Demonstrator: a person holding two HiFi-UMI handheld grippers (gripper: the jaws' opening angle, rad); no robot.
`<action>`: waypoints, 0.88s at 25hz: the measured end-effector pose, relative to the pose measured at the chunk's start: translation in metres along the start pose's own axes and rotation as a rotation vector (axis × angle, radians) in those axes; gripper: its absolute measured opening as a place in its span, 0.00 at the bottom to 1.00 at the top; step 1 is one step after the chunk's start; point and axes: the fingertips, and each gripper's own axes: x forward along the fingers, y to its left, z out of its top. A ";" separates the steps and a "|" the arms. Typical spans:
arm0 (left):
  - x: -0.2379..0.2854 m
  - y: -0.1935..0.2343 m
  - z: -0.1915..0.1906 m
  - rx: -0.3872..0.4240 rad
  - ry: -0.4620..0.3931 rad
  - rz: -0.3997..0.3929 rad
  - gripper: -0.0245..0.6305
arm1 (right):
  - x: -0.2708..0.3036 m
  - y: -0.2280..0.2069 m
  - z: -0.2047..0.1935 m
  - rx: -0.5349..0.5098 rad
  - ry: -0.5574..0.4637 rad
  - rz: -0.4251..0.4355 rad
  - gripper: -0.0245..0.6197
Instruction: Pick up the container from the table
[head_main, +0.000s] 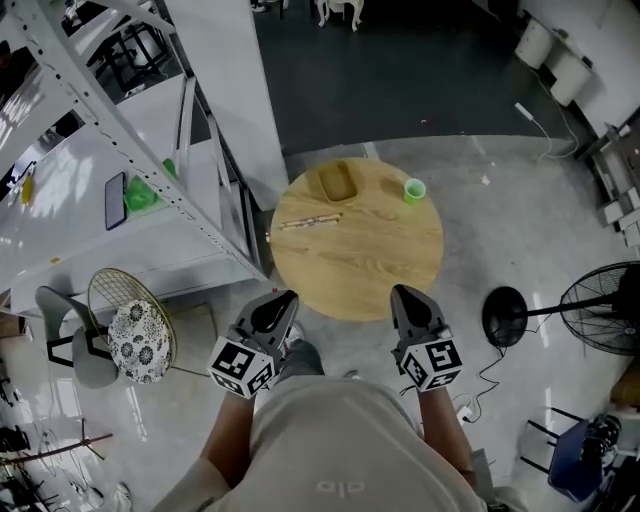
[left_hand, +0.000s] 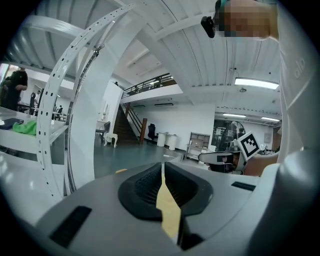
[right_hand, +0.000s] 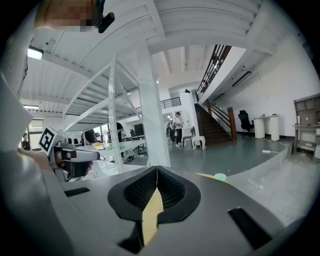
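A small brown rectangular container (head_main: 338, 182) sits on the far side of the round wooden table (head_main: 380, 260). My left gripper (head_main: 283, 297) hovers at the table's near-left edge, well short of the container. My right gripper (head_main: 403, 292) hangs at the near-right edge, equally far from it. Both point toward the table. In the left gripper view the left gripper (left_hand: 163, 165) has its pads pressed together with nothing between them. The right gripper (right_hand: 157, 169) looks the same in its own view. The jaws' bodies hide the container in both gripper views.
A green cup (head_main: 414, 190) stands at the table's far right, also seen as the green cup (right_hand: 220, 176). A thin stick (head_main: 310, 221) lies left of centre. White metal shelving (head_main: 150, 150) stands to the left, a wire chair (head_main: 125, 320) at lower left, a floor fan (head_main: 600, 308) at right.
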 end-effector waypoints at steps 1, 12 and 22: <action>0.005 0.015 0.004 -0.003 -0.005 -0.009 0.09 | 0.016 0.002 0.005 -0.006 0.003 -0.006 0.08; 0.029 0.148 0.023 -0.002 0.026 -0.082 0.09 | 0.156 0.017 0.033 -0.102 0.068 -0.039 0.08; 0.058 0.179 0.021 -0.042 0.083 -0.017 0.09 | 0.252 -0.049 0.044 -0.174 0.173 0.042 0.10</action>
